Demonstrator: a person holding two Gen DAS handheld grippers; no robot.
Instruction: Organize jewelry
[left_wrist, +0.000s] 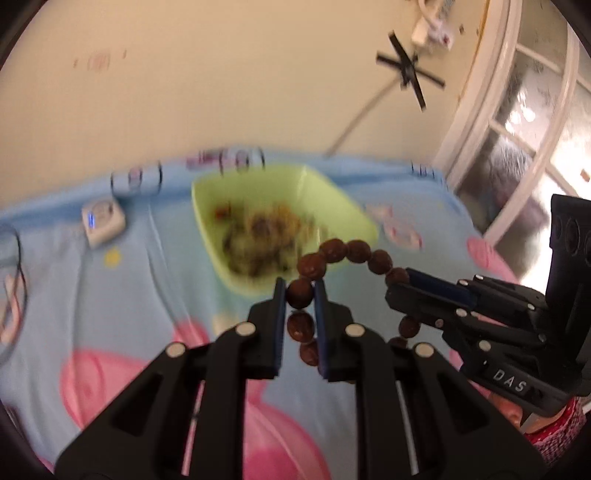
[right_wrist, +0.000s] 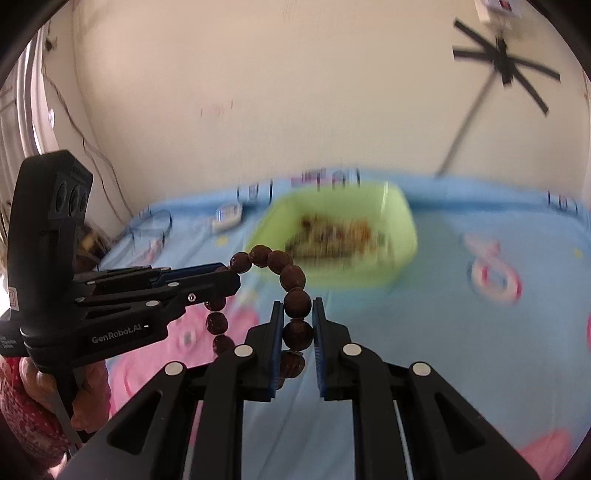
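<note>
A bracelet of large brown wooden beads hangs in the air between both grippers. My left gripper is shut on one side of it; it also shows in the right wrist view. My right gripper is shut on the other side; it also shows in the left wrist view. The bracelet arches over a light green bowl that holds several pieces of jewelry, blurred. The bowl sits on the cloth just beyond the grippers.
A blue cloth with pink cartoon figures covers the surface. A small white device with a blue light lies at the left. Glasses-like wire lies far left. A cream wall stands behind, a window frame at right.
</note>
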